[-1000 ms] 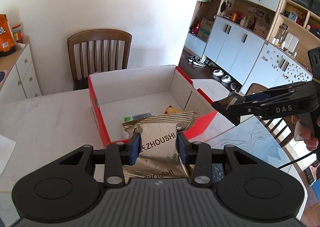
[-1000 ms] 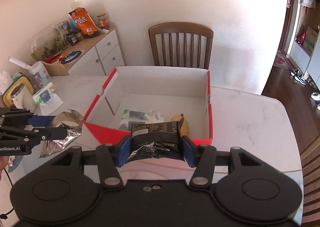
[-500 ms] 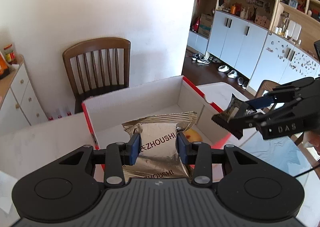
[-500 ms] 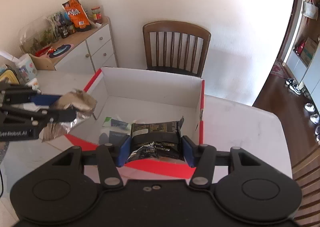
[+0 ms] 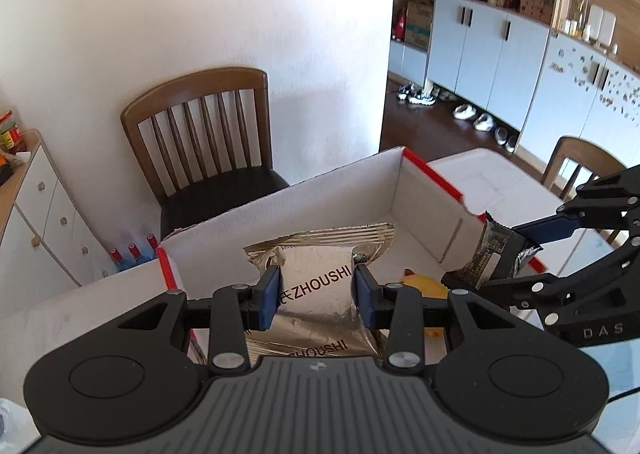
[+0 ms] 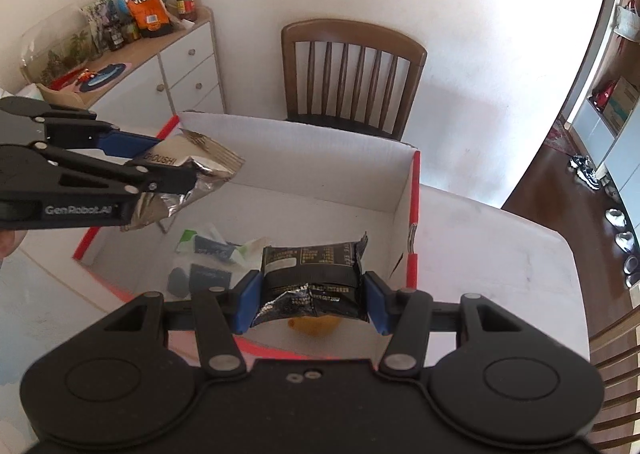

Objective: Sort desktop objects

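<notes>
Only right wrist view shows green-white packets [image 6: 212, 244] inside box [image 6: 404, 210].

Each fisheye camera sits behind its own gripper's fingers, angled steeply down and close above the red-edged box [image 5: 404, 190] on the table [image 6: 500, 238]. Both views share the box, the wooden chair [image 5: 208, 126] and the opposite gripper at frame edge.

Crinkled glossy foil on silver packet [image 5: 316, 286]; shiny black film wrapper [image 6: 312, 278]; matt white card box [image 6: 320, 158]; varnished wood chair [image 5: 200, 126] behind box.
</notes>
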The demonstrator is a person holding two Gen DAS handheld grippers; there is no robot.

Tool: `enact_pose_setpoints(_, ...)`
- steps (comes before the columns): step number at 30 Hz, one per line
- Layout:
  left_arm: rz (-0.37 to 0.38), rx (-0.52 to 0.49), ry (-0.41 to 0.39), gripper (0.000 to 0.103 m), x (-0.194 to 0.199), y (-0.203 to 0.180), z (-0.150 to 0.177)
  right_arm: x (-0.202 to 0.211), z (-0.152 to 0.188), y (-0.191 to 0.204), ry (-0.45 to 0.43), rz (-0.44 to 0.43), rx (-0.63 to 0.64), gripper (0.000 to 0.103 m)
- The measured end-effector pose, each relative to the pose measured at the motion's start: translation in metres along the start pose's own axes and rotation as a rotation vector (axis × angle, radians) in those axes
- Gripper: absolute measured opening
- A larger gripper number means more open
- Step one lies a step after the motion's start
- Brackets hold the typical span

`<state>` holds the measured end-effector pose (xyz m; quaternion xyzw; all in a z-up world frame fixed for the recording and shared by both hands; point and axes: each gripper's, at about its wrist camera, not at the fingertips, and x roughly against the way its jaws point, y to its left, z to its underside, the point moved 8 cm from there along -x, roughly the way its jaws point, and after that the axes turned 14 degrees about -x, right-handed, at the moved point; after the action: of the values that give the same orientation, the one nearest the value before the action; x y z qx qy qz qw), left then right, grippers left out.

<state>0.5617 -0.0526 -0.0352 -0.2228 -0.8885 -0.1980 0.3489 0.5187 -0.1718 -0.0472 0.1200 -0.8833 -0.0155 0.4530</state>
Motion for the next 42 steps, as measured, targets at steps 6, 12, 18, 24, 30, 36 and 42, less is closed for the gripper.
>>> enact_pose_setpoints(6, 0.010, -0.021, 0.040, 0.038, -0.029, -0.003, 0.002, -0.024, -0.008, -0.002, 0.006, 0.034, 0.005, 0.054)
enact_pose_setpoints(12, 0.019, -0.049, 0.074, 0.038, -0.052, -0.003, 0.005, -0.049, -0.017, -0.002, 0.020, 0.044, 0.001, 0.053)
enact_pose_setpoints(18, 0.009, -0.077, 0.118, 0.038, -0.073, 0.002, 0.008, -0.076, -0.019, -0.002, 0.062, 0.075, 0.004, 0.054)
enact_pose_setpoints(24, 0.022, -0.081, 0.170, 0.038, -0.087, 0.003, 0.015, -0.095, -0.021, -0.006, 0.110, 0.091, -0.042, 0.054)
enact_pose_setpoints(30, 0.033, -0.066, 0.222, 0.038, -0.097, 0.003, 0.021, -0.106, -0.025, -0.010, 0.132, 0.102, -0.079, 0.055)
enact_pose_setpoints(36, 0.036, -0.052, 0.269, 0.038, -0.107, 0.005, 0.032, -0.113, -0.019, -0.002, 0.147, 0.114, -0.029, 0.054)
enact_pose_setpoints(42, 0.035, -0.054, 0.281, 0.039, -0.109, 0.003, 0.039, -0.112, -0.017, 0.000, 0.147, 0.111, -0.024, 0.059)
